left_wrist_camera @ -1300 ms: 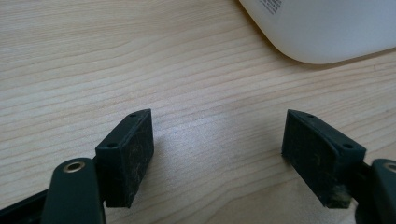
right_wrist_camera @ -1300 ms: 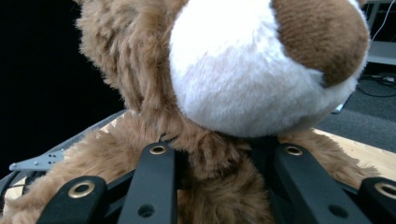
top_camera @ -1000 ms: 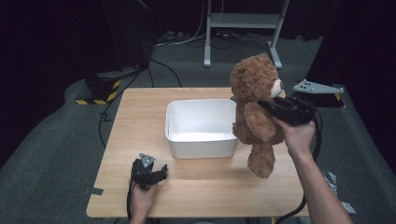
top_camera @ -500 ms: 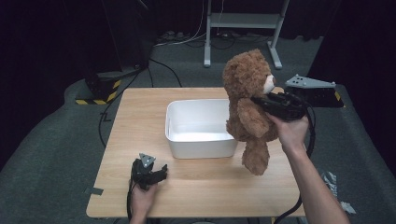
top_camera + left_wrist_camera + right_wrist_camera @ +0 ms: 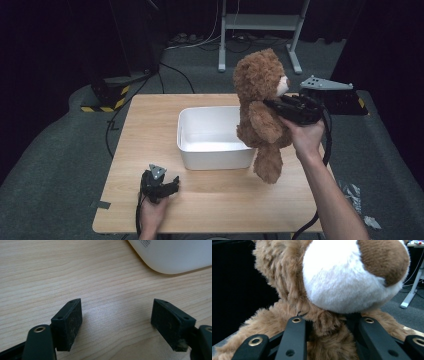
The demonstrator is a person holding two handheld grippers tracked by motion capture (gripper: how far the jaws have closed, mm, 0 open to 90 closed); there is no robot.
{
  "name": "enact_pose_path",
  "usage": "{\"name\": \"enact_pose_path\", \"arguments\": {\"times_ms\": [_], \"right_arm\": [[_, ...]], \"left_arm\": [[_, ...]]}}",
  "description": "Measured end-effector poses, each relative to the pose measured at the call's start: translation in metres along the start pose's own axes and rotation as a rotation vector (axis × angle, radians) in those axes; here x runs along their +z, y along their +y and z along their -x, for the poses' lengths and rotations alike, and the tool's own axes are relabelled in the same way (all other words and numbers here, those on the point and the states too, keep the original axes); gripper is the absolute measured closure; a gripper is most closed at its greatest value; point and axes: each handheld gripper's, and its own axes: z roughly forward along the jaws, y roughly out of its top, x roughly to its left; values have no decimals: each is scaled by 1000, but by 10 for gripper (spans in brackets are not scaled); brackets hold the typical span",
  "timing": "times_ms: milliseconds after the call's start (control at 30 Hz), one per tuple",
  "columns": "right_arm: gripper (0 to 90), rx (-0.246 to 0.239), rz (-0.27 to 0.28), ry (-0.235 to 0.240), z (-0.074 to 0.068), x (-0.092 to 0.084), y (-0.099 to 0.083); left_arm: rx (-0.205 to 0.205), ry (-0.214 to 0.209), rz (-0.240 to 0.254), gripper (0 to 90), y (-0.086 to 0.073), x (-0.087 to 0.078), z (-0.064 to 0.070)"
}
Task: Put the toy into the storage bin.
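High view: right gripper (image 5: 272, 106) clamped on teddy bear's (image 5: 260, 112) neck above white bin (image 5: 212, 137); left gripper (image 5: 172, 186) gaping, idle. Could snag legs on rim, tipping bin.

A light wooden table (image 5: 150, 120) stands on grey carpet (image 5: 55, 165), black curtains and a white metal stand (image 5: 260, 22) behind.

R gripper (image 5: 274, 106) is raised at the right of the scene, level, pointing left, grey plate on top; jaws clamped on sth. just ahead of the hand. R forearm comes up from the near right corner, wrist bent, cable trailing below. L gripper (image 5: 172, 186) sits low, near-left, pointing right, jaws apart w/ nothing between. L hand (image 5: 152, 212) grips it from behind.
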Motion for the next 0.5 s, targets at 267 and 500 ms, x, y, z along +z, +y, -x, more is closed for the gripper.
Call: {"name": "enact_pose_path", "arguments": {"times_ms": [267, 500], "right_arm": [[691, -4, -10, 4, -4, 10, 4], [691, -4, -22, 10, -7, 21, 9]], "left_arm": [[1, -2, 1, 250, 0, 0, 0], [1, -2, 1, 251, 0, 0, 0]]}}
